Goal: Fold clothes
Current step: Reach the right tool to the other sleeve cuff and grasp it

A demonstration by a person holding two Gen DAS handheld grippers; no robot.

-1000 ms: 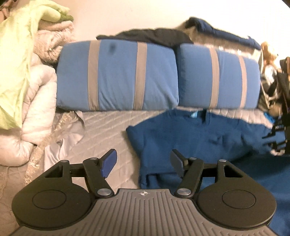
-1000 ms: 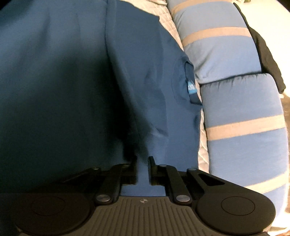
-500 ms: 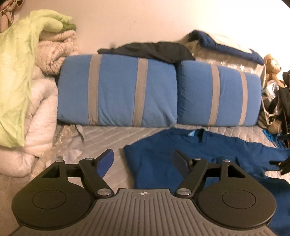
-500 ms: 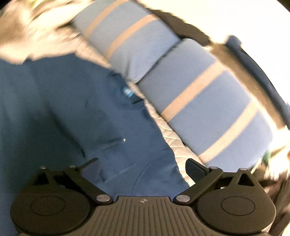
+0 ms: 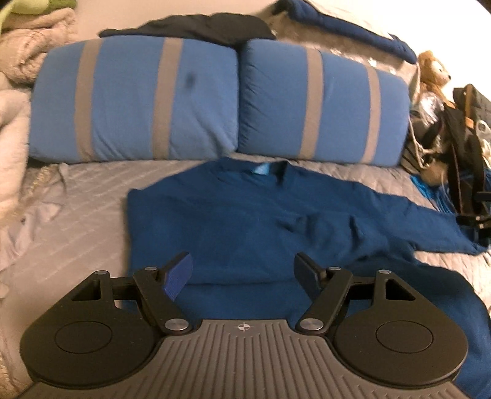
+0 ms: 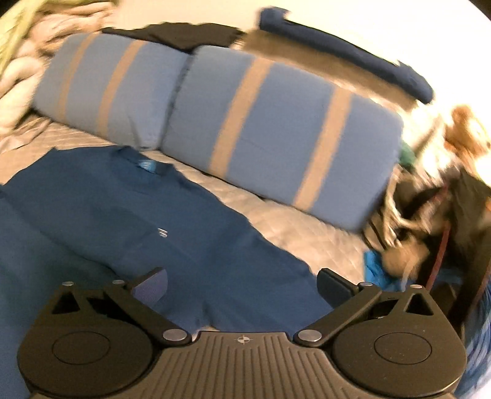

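Observation:
A dark blue sweatshirt [image 5: 245, 224] lies spread on the grey quilted bed, collar toward the pillows, with its left side folded over and its right sleeve [image 5: 429, 227] stretched out to the right. My left gripper [image 5: 242, 276] hovers open over the sweatshirt's lower middle, nothing between its fingers. In the right wrist view the same sweatshirt [image 6: 122, 214] fills the lower left, blurred by motion. My right gripper [image 6: 242, 285] stands wide open above the sleeve [image 6: 254, 270], holding nothing.
Two blue pillows with grey stripes [image 5: 138, 101] [image 5: 322, 104] line the back of the bed. Dark clothes [image 5: 199, 26] lie on top of them. Blankets [image 5: 18, 61] are piled at the left. A teddy bear [image 5: 432, 67] and bags [image 5: 460, 132] crowd the right edge.
My right gripper, shut on the sweatshirt a second ago, has opened, let it go and swung up toward the right. My left gripper has shifted right and closer over the garment.

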